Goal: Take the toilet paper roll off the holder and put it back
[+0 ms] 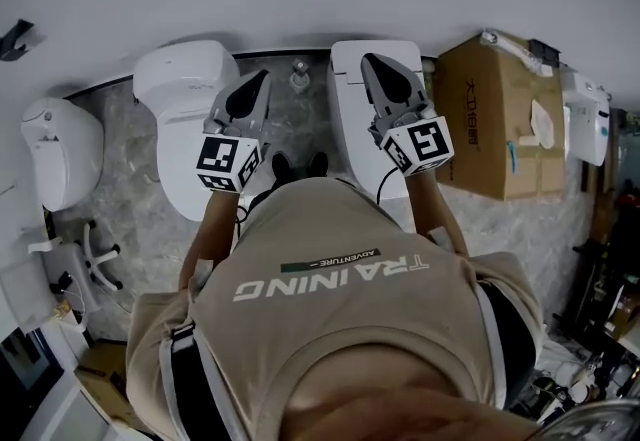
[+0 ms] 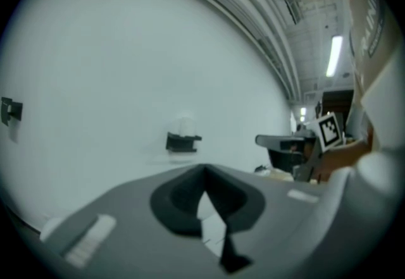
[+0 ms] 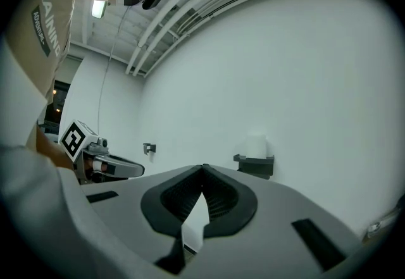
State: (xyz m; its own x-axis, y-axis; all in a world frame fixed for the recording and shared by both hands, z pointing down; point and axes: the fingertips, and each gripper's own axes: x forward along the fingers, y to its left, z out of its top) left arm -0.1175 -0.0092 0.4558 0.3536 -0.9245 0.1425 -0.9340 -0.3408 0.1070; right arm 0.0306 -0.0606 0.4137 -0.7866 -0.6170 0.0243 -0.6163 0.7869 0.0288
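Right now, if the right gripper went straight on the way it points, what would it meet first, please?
Probably the bare white wall, just left of the holder carrying the toilet paper roll. The right gripper, jaws shut and empty, has nothing ahead, though depth is unclear.

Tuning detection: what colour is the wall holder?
Black. The holder shows best in right gripper view.

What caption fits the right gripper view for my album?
Right gripper, jaws shut and empty, faces the toilet paper roll on its wall holder.
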